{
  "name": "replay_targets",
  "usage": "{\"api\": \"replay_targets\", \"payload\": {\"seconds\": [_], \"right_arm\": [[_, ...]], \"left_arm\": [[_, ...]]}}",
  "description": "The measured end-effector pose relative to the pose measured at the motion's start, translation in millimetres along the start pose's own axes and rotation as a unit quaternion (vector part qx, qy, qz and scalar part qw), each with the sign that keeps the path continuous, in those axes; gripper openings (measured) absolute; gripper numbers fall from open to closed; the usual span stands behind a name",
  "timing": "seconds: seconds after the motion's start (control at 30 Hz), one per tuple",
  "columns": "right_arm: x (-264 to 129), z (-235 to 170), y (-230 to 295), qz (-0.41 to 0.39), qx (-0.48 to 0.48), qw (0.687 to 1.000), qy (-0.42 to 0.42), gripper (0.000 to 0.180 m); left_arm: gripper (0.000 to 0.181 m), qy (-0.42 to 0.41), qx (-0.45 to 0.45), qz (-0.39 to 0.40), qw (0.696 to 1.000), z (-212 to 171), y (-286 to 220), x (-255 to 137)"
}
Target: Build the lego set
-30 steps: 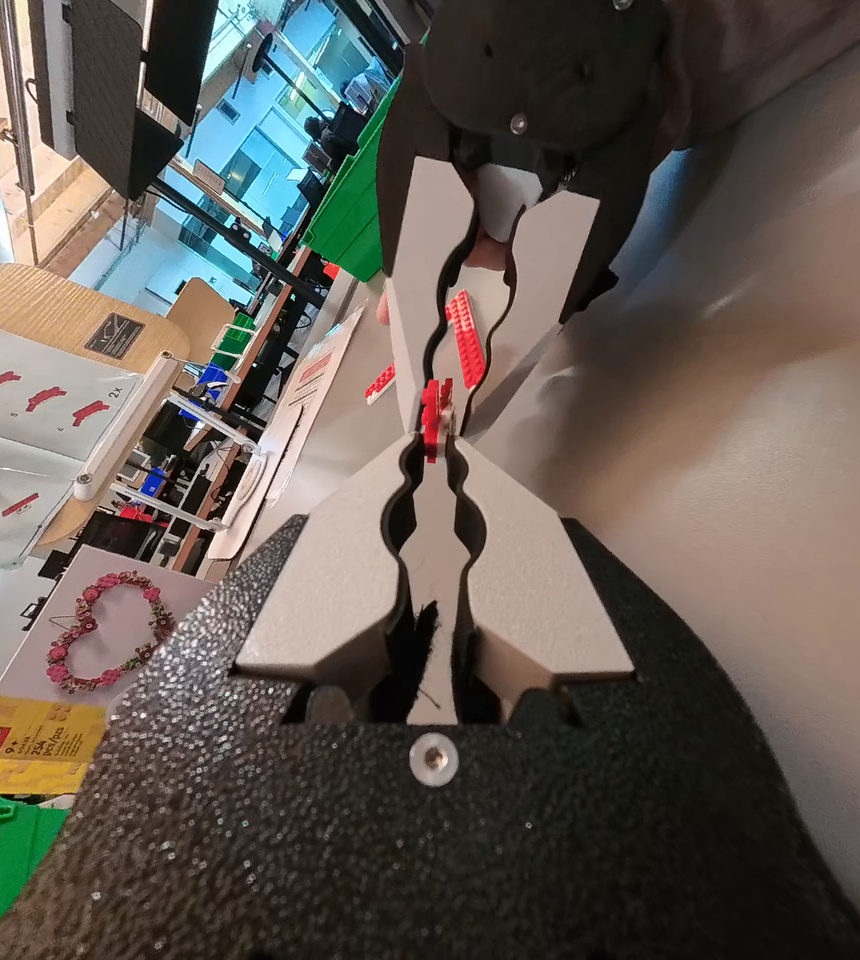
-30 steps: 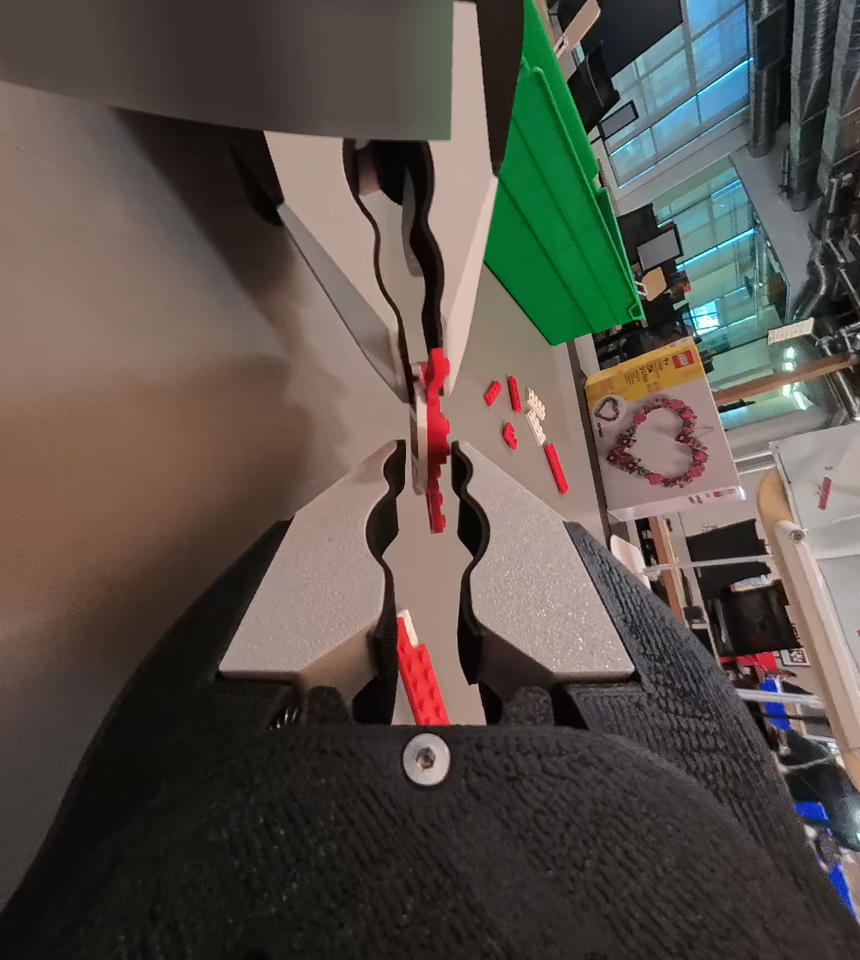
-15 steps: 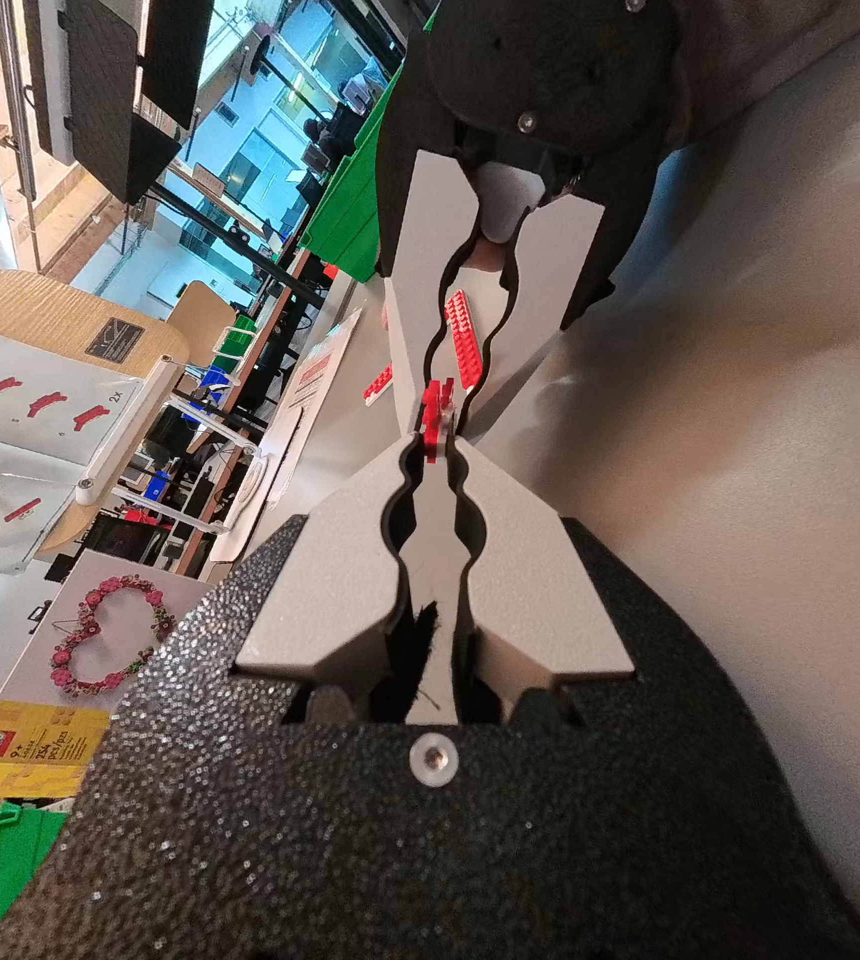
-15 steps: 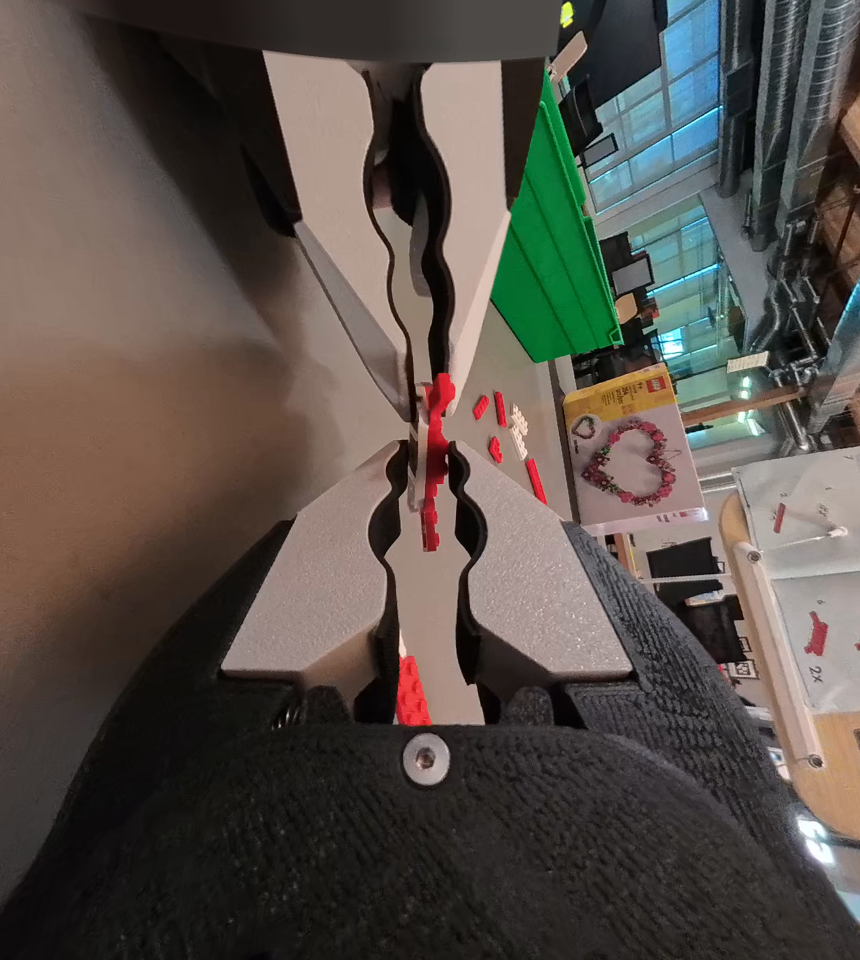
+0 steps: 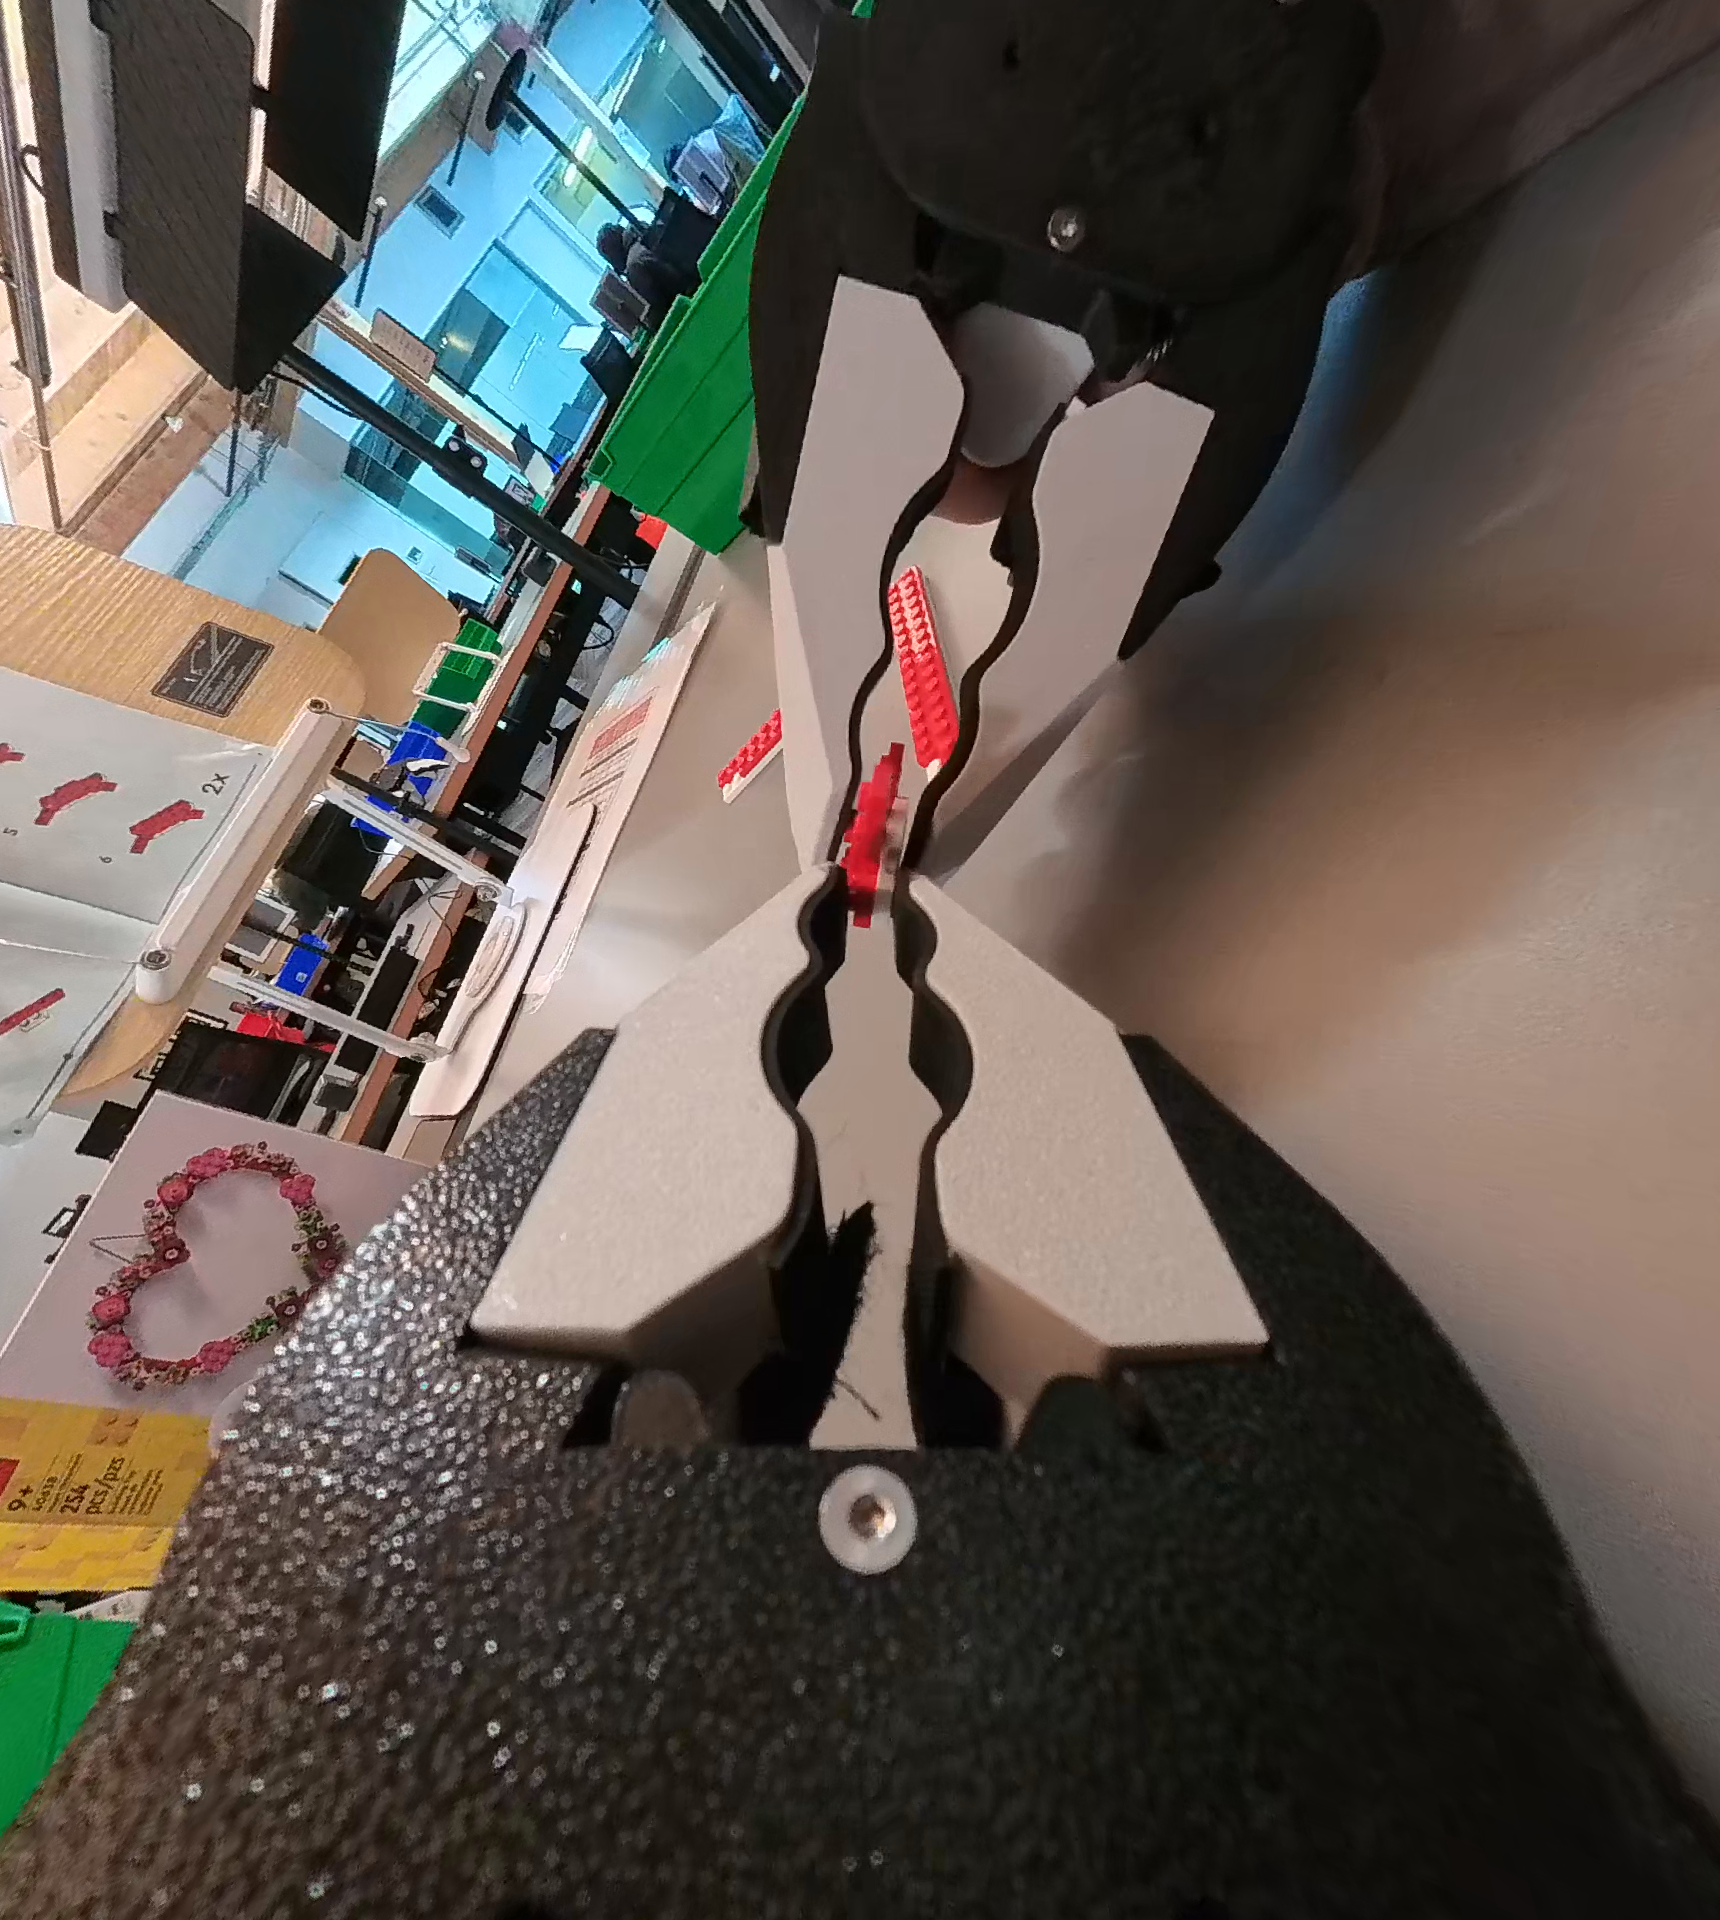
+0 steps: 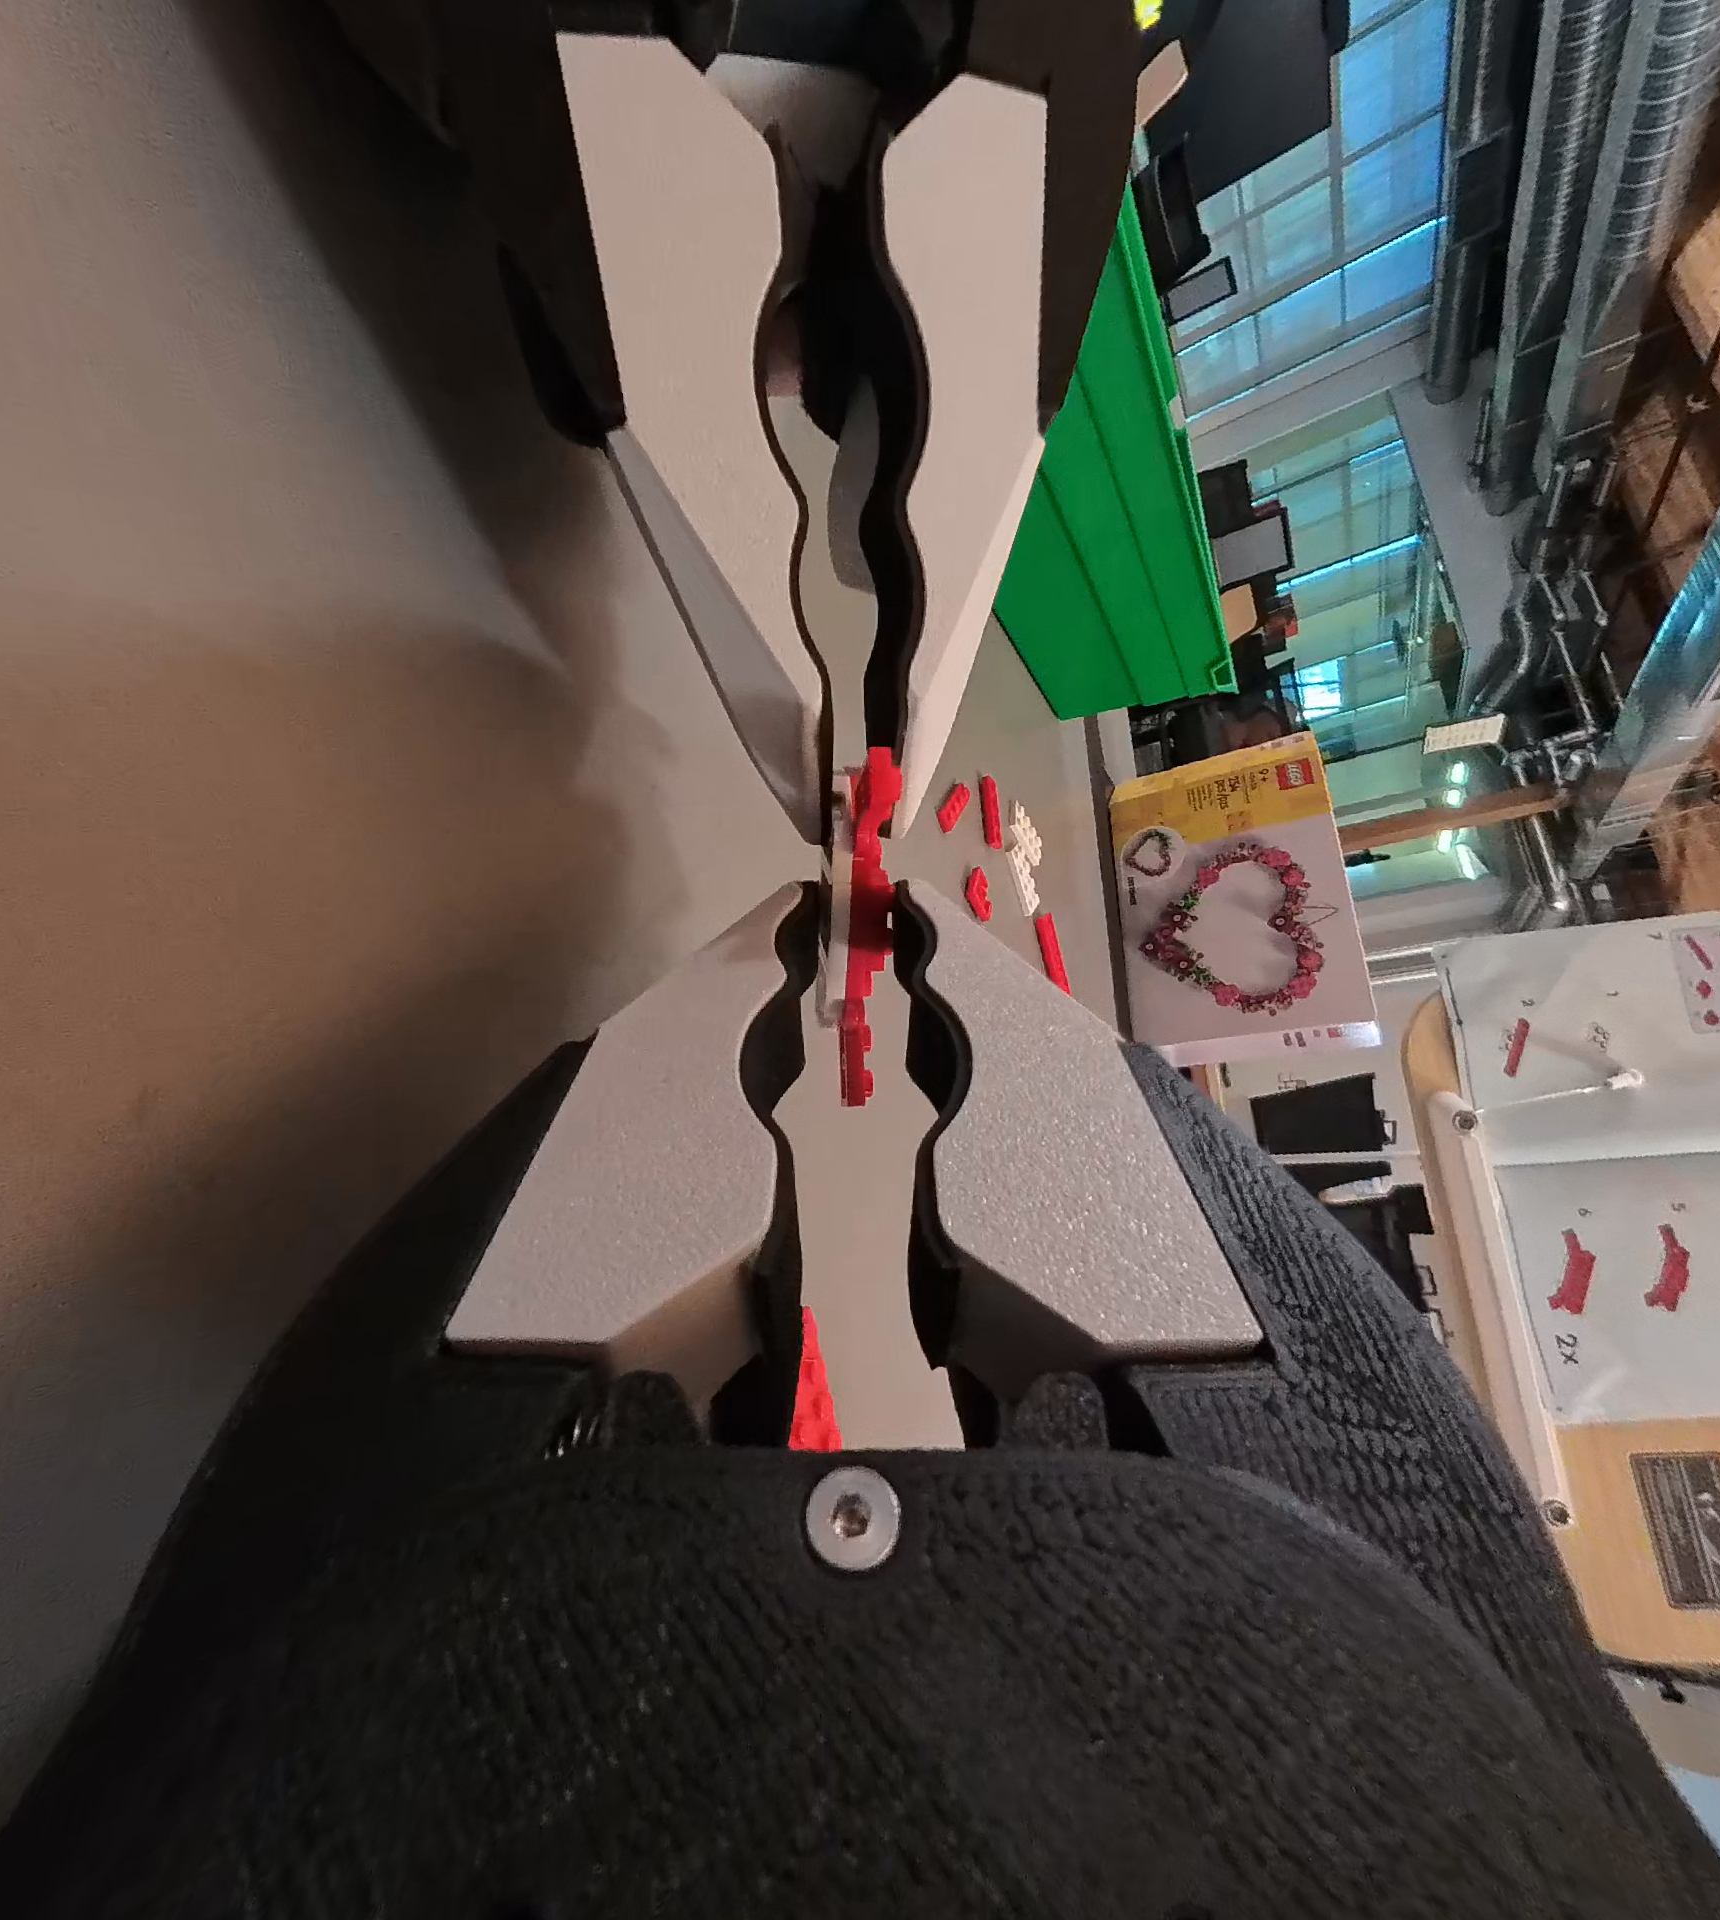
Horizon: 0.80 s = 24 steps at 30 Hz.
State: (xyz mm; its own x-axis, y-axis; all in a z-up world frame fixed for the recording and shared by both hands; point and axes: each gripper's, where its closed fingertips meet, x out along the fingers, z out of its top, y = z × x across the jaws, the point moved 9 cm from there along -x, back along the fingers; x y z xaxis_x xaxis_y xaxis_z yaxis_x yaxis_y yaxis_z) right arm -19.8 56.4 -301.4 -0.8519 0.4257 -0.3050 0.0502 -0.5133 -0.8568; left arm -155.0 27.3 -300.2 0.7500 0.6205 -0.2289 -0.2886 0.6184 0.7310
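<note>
My left gripper (image 5: 861, 902) and right gripper (image 5: 877, 847) meet tip to tip above the grey table (image 5: 1458, 935). Both are shut on one small red and white lego assembly (image 5: 874, 816) held on edge between them. In the right wrist view the assembly (image 6: 858, 1039) reaches back between my right gripper's (image 6: 856, 894) fingers, and the left gripper (image 6: 861, 821) clamps its far end from above. A long red plate (image 5: 923, 675) lies on the table under the right gripper. Several loose red pieces (image 6: 981, 894) and a white piece (image 6: 1022, 852) lie beyond.
The lego box with a heart wreath picture (image 6: 1240, 914) stands at the table's edge, beside an open instruction booklet on a stand (image 6: 1666, 1143). A green bin (image 6: 1105, 540) sits farther back. Another red and white plate (image 5: 752, 753) lies left of the grippers.
Both grippers stay clamped on the assembly. They have tilted and shifted a little together, so the background has slid in both views.
</note>
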Motion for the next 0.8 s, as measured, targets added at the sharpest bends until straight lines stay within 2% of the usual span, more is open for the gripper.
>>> {"api": "replay_targets", "payload": {"seconds": [0.03, 0.37, 0.8], "right_arm": [[0.3, 0.1, 0.0, 0.002, 0.001, 1.0, 0.002, 0.011], [1.7, -3.3, 0.5, 0.023, 0.022, 0.999, 0.007, 0.01], [2.4, -1.8, -0.6, 0.013, 0.022, 1.0, 0.01, 0.011]], "left_arm": [[0.007, 0.001, 0.001, 0.0, 1.0, -0.3, -0.1, 0.2], [0.007, 0.018, 0.015, -0.004, 1.0, -0.8, -2.5, 3.3], [0.007, 0.01, -0.001, 0.002, 1.0, -1.6, -0.5, 2.2]]}}
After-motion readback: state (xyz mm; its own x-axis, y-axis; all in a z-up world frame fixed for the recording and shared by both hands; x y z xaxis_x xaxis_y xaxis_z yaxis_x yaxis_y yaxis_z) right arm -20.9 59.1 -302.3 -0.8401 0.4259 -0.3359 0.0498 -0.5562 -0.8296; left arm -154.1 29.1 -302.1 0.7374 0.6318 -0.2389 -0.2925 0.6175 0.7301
